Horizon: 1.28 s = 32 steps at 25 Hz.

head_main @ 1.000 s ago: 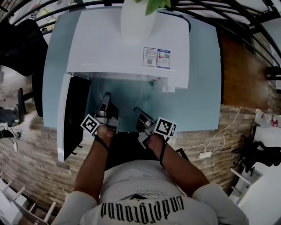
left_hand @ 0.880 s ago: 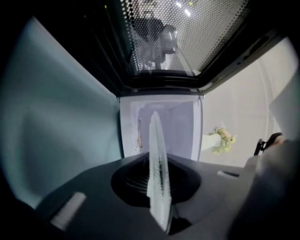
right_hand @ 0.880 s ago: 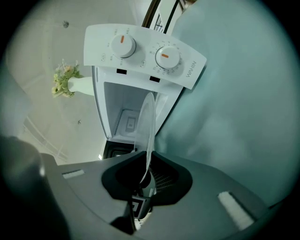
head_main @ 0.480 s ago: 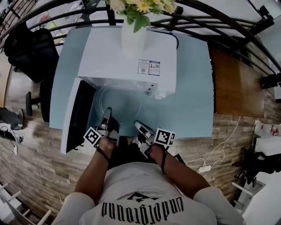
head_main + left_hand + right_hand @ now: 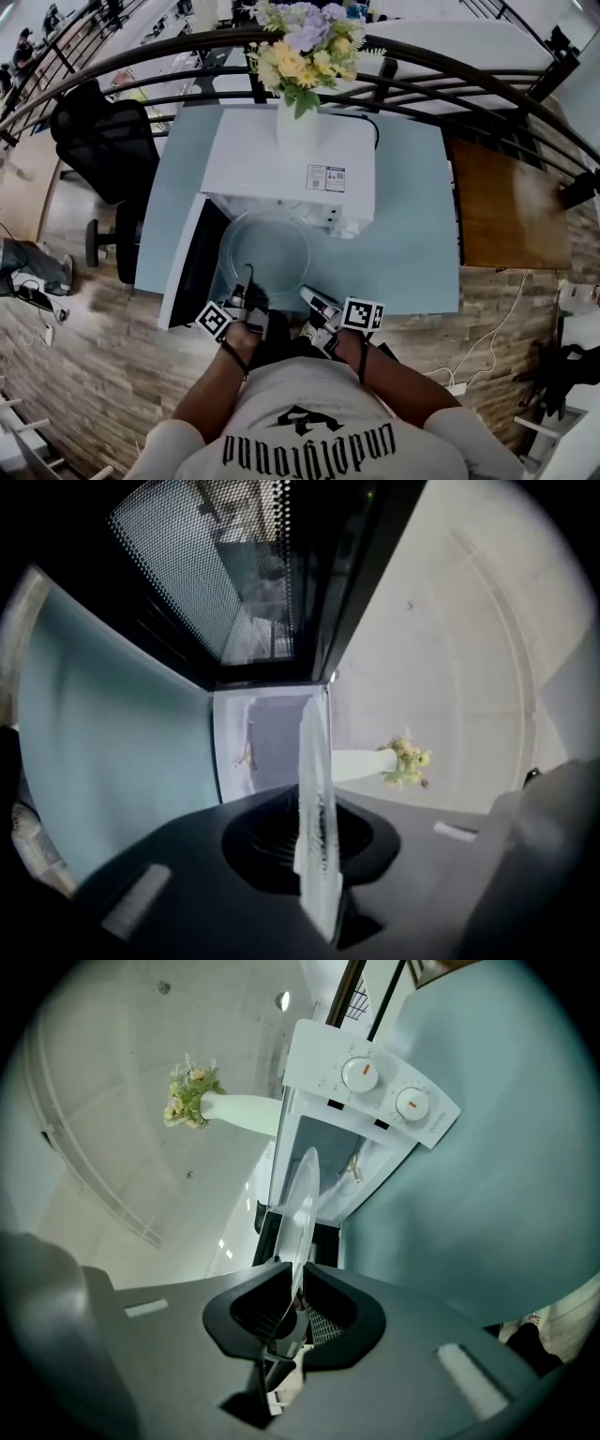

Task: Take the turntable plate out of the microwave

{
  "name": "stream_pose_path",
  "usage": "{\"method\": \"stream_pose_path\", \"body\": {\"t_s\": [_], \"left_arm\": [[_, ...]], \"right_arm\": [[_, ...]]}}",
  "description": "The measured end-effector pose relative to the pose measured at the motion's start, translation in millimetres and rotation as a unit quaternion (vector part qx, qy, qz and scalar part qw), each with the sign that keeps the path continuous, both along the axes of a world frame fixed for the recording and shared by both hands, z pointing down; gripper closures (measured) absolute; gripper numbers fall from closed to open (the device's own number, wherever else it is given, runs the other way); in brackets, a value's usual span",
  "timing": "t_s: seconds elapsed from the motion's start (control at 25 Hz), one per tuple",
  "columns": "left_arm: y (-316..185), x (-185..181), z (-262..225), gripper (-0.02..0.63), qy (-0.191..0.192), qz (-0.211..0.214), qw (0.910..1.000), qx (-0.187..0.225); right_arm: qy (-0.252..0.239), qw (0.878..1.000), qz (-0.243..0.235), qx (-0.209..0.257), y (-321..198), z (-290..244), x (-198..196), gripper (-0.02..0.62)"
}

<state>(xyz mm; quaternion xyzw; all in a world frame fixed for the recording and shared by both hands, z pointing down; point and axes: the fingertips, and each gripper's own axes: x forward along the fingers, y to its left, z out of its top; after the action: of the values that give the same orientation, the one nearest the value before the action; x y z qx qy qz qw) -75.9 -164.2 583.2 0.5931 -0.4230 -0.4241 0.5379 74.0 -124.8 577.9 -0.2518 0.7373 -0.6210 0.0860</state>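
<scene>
The glass turntable plate (image 5: 264,251) now hangs clear of the microwave (image 5: 291,159), so extraction is essentially done. The left gripper (image 5: 247,283) fingers pinch its rim, and the right gripper (image 5: 309,294) fingers are opening around it.

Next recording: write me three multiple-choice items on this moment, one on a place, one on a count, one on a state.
1. Where does the flower vase stand? A) on the microwave B) on the floor C) on the chair
2. How many knobs has the microwave's panel? A) one B) two C) four
3. The left gripper is: A) open, empty B) shut on the door C) shut on the glass plate
Key: 1 A, the vase sits on its white top; 2 B, two dials show in the right gripper view; 3 C, the plate's rim sits pinched between its jaws.
</scene>
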Motion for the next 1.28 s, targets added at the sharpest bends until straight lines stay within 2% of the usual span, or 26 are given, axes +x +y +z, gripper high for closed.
{"method": "stream_pose_path", "body": {"t_s": [0.32, 0.56, 0.68, 0.76, 0.88, 0.92, 1.0, 1.28], "left_arm": [[14.6, -5.0, -24.0, 0.532, -0.004, 0.017, 0.9998, 0.011], [30.6, -9.0, -45.2, 0.532, -0.002, 0.045, 0.9988, 0.019], [41.7, -13.0, -53.0, 0.532, -0.002, 0.059, 0.9980, 0.024], [50.6, -16.9, -56.3, 0.532, -0.003, 0.064, 0.9977, 0.025], [63.7, -21.6, -64.7, 0.532, 0.003, 0.073, 0.9969, 0.028], [68.5, -23.1, -67.7, 0.532, 0.003, 0.077, 0.9966, 0.030], [79.7, -26.8, -73.3, 0.532, 0.001, 0.085, 0.9959, 0.032], [116.1, -36.9, -93.8, 0.532, -0.002, 0.105, 0.9938, 0.038]], "right_arm": [[-0.011, 1.000, 0.003, 0.012, 15.6, -22.1, -5.3, 0.558], [-0.017, 0.999, 0.028, 0.019, 36.8, -41.1, -11.1, 0.558], [-0.013, 0.999, 0.045, 0.003, 53.2, -44.9, -14.2, 0.558], [-0.018, 0.998, 0.048, 0.020, 62.1, -50.5, -19.0, 0.558], [-0.001, 0.998, 0.070, -0.008, 83.3, -49.7, -20.3, 0.558], [-0.002, 0.997, 0.073, 0.000, 88.8, -54.2, -22.4, 0.558], [-0.021, 0.996, 0.068, 0.047, 96.1, -71.1, -31.0, 0.558], [-0.025, 0.994, 0.078, 0.077, 136.5, -92.8, -44.1, 0.557]]}}
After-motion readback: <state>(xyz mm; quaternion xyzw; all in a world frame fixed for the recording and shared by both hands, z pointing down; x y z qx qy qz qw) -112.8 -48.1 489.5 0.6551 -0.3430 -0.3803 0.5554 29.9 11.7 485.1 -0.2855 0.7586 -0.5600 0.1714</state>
